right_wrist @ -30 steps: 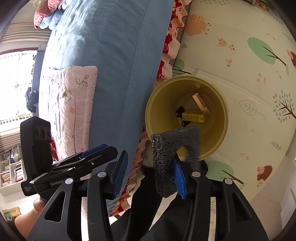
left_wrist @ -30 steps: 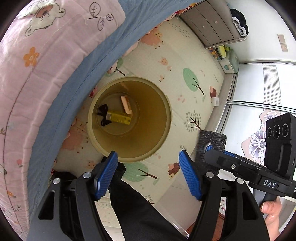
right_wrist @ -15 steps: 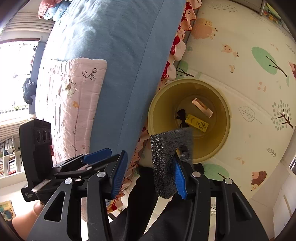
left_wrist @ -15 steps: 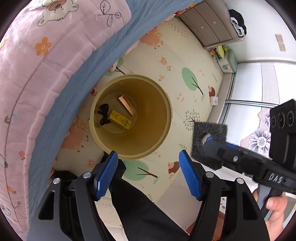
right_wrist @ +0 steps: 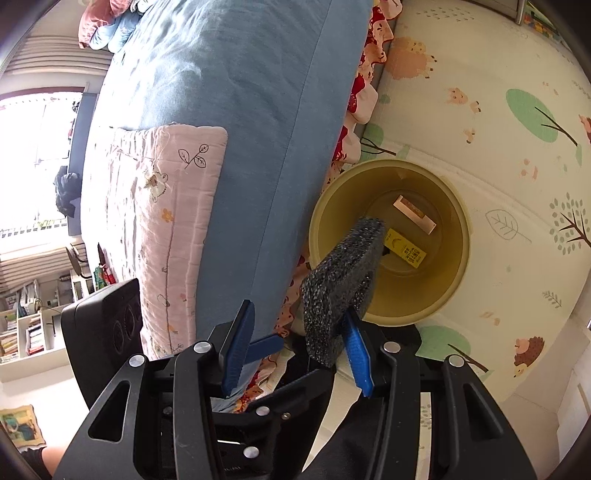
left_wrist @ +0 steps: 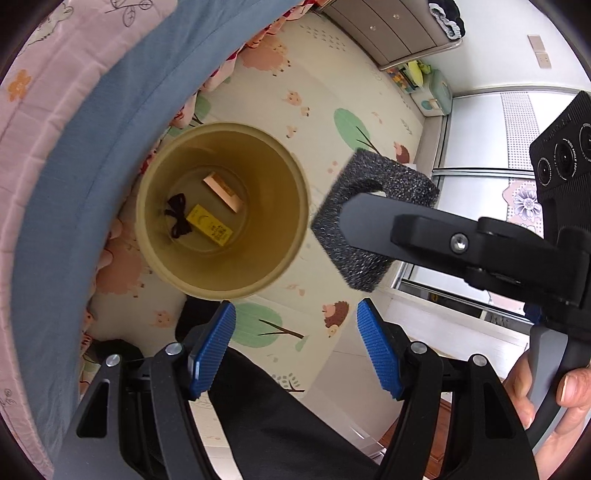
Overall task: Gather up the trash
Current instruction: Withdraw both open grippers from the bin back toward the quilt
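A yellow trash bin (left_wrist: 291, 229) (right_wrist: 463, 266) stands on the play mat beside the bed. Inside lie a yellow box (left_wrist: 208, 224) (right_wrist: 404, 247), a pink box (left_wrist: 222, 192) (right_wrist: 413, 214) and a black string (left_wrist: 177, 216). My right gripper (right_wrist: 299, 347) is open; a dark grey foam block (right_wrist: 340, 288) (left_wrist: 373, 218) rests against its right finger, just beside the bin's rim. My left gripper (left_wrist: 297, 350) is open and empty, above the mat near the bin's front edge.
The bed with a blue sheet (right_wrist: 240, 110) and a pink quilt (right_wrist: 147, 229) runs along the left of the bin. A grey drawer unit (left_wrist: 388, 29) and toys stand at the far wall. A sliding door (left_wrist: 480, 147) is at the right.
The right gripper with the foam block moved up and toward the bin. Its jaws have widened and the block has tilted, leaning on the right finger only.
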{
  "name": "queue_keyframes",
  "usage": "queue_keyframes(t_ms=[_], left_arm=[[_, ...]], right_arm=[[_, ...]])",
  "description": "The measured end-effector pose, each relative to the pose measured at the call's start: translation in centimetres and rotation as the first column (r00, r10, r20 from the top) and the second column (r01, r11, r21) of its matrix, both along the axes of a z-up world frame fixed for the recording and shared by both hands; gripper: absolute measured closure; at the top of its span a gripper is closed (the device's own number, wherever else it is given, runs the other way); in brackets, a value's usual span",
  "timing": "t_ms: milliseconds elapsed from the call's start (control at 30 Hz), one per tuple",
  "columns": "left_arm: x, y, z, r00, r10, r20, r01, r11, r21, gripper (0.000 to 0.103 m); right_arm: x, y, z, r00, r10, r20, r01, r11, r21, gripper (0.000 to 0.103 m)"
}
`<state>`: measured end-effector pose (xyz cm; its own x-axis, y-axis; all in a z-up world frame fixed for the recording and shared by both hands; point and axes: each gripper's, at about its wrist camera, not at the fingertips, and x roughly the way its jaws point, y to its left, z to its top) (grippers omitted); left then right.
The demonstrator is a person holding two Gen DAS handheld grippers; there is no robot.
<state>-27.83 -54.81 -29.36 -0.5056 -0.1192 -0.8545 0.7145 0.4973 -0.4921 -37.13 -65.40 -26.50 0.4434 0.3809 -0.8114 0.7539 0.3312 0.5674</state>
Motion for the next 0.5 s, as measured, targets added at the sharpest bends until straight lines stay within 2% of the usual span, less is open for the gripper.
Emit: queue_keyframes(t_ms=[500], left_arm=[[-0.44, -0.52, 0.23, 0.999, 0.035, 0.018, -0.035, 0.999, 0.015, 0.035]], right_arm=[[-0.55, -0.09, 0.23, 1.000, -0.021, 0.022, 0.021, 1.000, 0.015, 0.056]])
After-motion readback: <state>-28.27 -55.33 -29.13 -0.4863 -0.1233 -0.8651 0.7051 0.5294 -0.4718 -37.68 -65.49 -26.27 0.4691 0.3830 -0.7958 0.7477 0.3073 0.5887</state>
